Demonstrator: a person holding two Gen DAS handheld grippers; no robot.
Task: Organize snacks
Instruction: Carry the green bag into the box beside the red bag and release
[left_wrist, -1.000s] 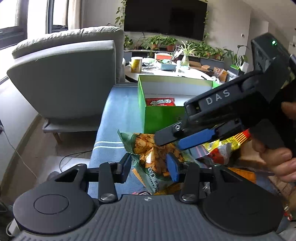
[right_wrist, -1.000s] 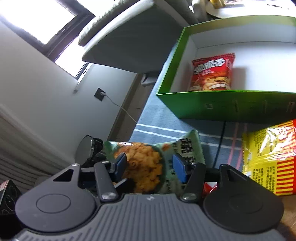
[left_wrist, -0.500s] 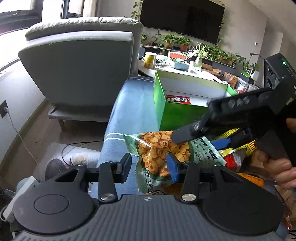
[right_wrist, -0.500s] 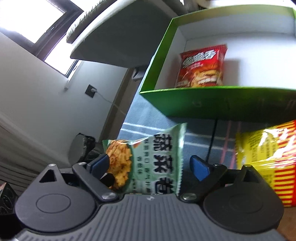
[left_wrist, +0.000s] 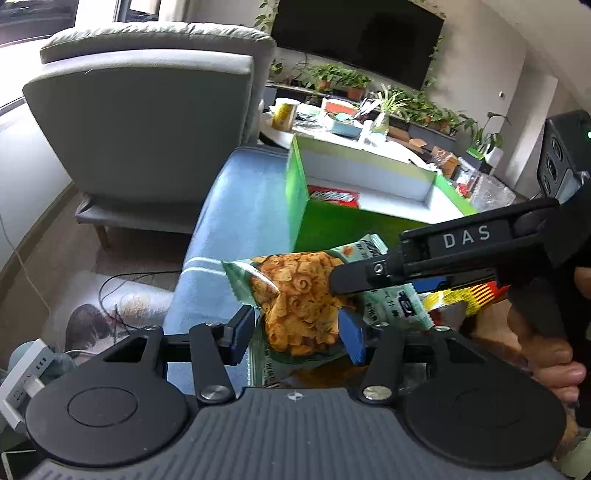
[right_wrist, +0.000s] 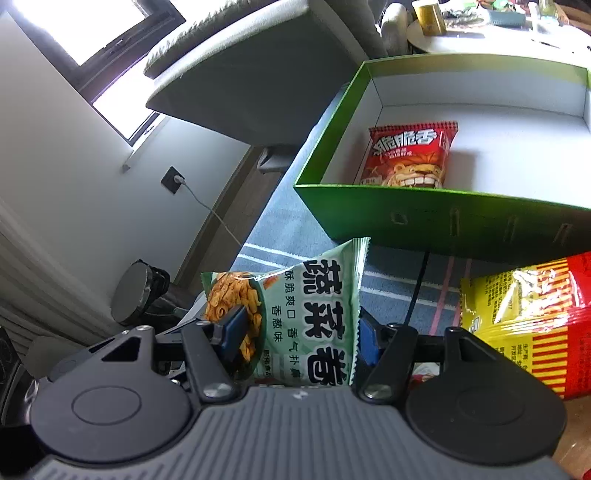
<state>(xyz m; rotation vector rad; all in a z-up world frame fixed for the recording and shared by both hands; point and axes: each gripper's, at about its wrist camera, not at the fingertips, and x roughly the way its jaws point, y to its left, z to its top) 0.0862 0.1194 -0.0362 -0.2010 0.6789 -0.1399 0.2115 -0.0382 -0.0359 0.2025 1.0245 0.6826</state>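
Living-room furniture fills the background of the left wrist view: a grey armchair (left_wrist: 147, 122), a dark television (left_wrist: 354, 40) on the far wall and a row of potted plants (left_wrist: 406, 103) beneath it. Nearer, a green box (left_wrist: 332, 221) with a white inside stands on a blue striped cloth (left_wrist: 236, 206), and a red packet (left_wrist: 332, 195) lies in it. The left tongs (left_wrist: 295, 334) stand wide, with the green snack bag (left_wrist: 295, 302) between the blue pads, though contact cannot be told. The right tongs (left_wrist: 391, 280) reach in from the right and are closed on that bag, raised over the cloth just in front of the box.

From the right wrist view, the right tongs (right_wrist: 299, 338) pinch the green snack bag (right_wrist: 314, 317) from both sides, the bag standing upright. Beyond it sits the green box (right_wrist: 443, 218) with the red packet (right_wrist: 410, 155) near its front wall. A yellow and red packet (right_wrist: 528, 314) lies at right, beside the box.
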